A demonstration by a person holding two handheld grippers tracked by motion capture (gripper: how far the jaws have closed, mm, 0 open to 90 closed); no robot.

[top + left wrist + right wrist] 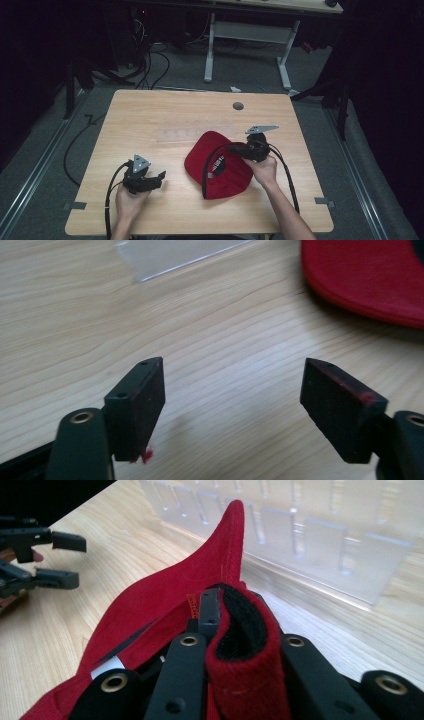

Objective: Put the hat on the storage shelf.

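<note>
Red cap pinched in right gripper's closed jaws.

Red fabric cap on pale wooden table, pinched by right gripper; left gripper apart, open.

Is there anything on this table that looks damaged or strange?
The left gripper has red smears on its pads, likely lint from the red cap. The right gripper pinches the cap's rim, so it lies crumpled.
</note>
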